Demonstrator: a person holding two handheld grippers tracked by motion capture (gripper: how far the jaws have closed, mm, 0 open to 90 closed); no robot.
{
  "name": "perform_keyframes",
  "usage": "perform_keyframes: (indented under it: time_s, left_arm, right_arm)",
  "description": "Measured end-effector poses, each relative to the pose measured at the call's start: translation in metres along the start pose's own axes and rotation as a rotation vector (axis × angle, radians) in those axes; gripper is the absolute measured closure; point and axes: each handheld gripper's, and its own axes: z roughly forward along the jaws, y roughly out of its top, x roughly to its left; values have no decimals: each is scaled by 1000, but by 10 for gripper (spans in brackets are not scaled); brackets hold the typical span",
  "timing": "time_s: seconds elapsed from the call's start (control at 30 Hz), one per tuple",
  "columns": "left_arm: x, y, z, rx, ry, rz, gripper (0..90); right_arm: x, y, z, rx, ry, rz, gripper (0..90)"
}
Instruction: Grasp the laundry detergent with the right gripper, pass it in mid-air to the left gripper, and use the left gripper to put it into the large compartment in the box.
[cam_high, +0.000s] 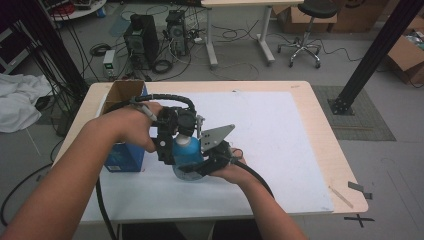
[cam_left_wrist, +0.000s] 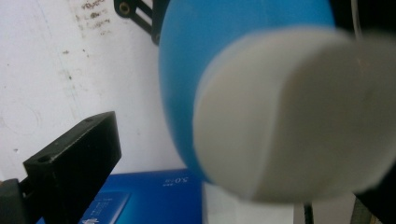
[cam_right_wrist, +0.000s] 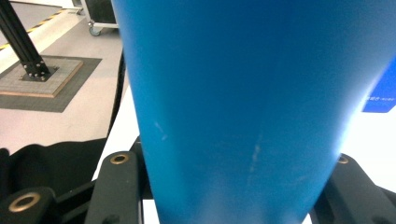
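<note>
A blue bottle (cam_high: 187, 154) with a white cap (cam_high: 183, 141) is held over the white mat (cam_high: 280, 140). My right gripper (cam_high: 194, 170) is shut on the bottle's body (cam_right_wrist: 233, 93), a black jaw pressing on each side in the right gripper view (cam_right_wrist: 229, 186). My left gripper (cam_high: 179, 135) comes in from the left at the top of the bottle. In the left gripper view the cap (cam_left_wrist: 289, 116) looms large and blurred between its jaws (cam_left_wrist: 233, 163). The left fingertip (cam_left_wrist: 79, 158) stands apart from the cap, so this gripper is open. The blue body (cam_left_wrist: 210, 46) shows behind.
An open blue carton (cam_high: 122, 157) stands at the mat's left edge, just behind my left hand, and shows as blue box (cam_left_wrist: 140, 196) under the cap. The wooden table (cam_high: 325, 130) ends close to the right. Cables, computers and a stool stand on the floor beyond.
</note>
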Motion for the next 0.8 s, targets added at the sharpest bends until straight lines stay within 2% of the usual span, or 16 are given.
perform_keyframes:
  time_s: [0.33,0.8]
  left_arm:
    - [-5,1,3,-16,29,-1,1]
    - [-8,2,4,-22,55,-23,1]
  right_arm:
    - [0,5,13,-17,-5,9,472]
    - [-1,8,17,-25,-14,27,472]
